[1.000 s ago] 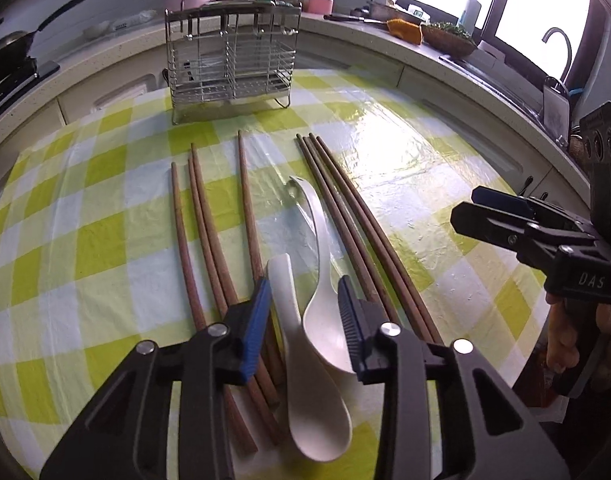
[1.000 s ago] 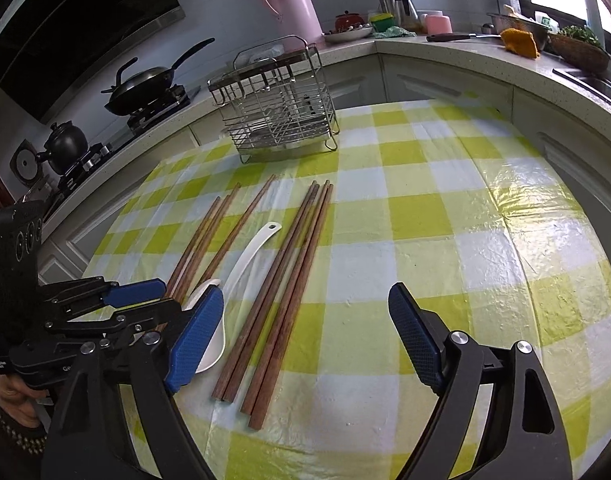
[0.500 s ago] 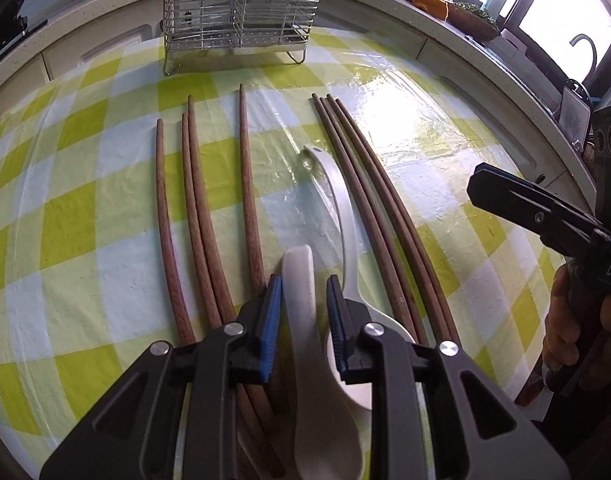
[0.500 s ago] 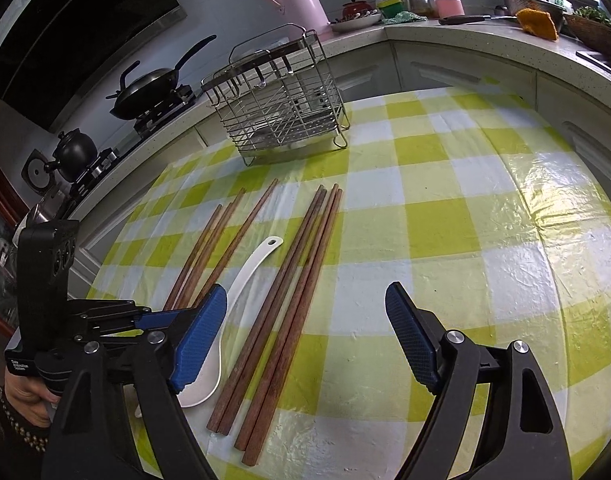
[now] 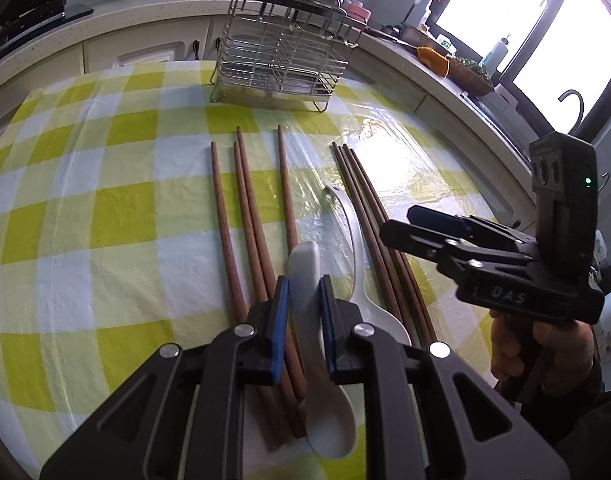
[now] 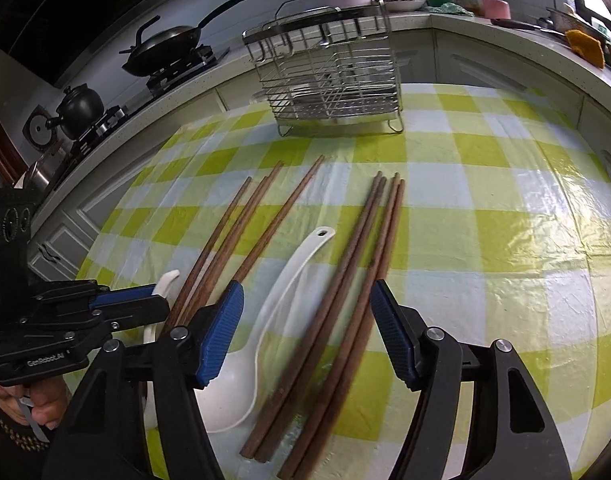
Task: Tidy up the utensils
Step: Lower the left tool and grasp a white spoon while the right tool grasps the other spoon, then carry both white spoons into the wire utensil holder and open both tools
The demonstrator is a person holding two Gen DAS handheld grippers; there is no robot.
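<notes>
My left gripper (image 5: 303, 308) has closed on the short white ceramic spoon (image 5: 305, 276) lying on the checked desk (image 5: 105, 220); right gripper (image 6: 307, 334) hangs released. Next I'd carry it to the wire cutlery rack (image 5: 285, 60).

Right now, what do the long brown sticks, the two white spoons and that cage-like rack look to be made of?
Chopsticks: probably wood, matte reddish-brown with no shine. The long spoon and the short spoon, which the left gripper is closed on: smooth glossy white, ceramic or perhaps melamine; I cannot tell which. Rack: thin silvery wire with bright glints, likely stainless steel.
</notes>
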